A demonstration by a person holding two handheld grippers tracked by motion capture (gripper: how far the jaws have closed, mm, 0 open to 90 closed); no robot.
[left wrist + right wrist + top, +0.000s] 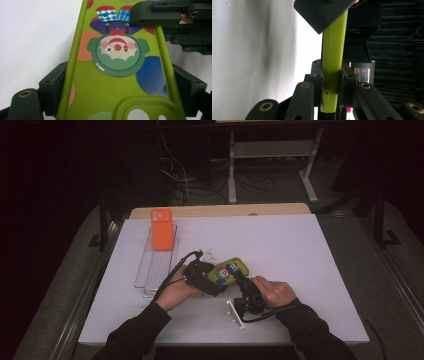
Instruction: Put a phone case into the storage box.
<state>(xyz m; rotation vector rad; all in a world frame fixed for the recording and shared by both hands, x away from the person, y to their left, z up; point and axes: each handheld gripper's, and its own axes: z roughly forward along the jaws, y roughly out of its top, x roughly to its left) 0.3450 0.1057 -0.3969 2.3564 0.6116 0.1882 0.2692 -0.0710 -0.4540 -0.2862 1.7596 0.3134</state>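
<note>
Both tongs – left gripper (pixel 117 82), right gripper (pixel 332 75) – pinch the green phone case (pixel 120 75), light and bendy – hold its edges.

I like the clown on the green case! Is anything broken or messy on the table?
Nothing looks broken or spilled. The green case is held off the table, pinched by the left hand-held gripper across its width and the right hand-held gripper on its edge. The orange case stands propped on the rack.
</note>
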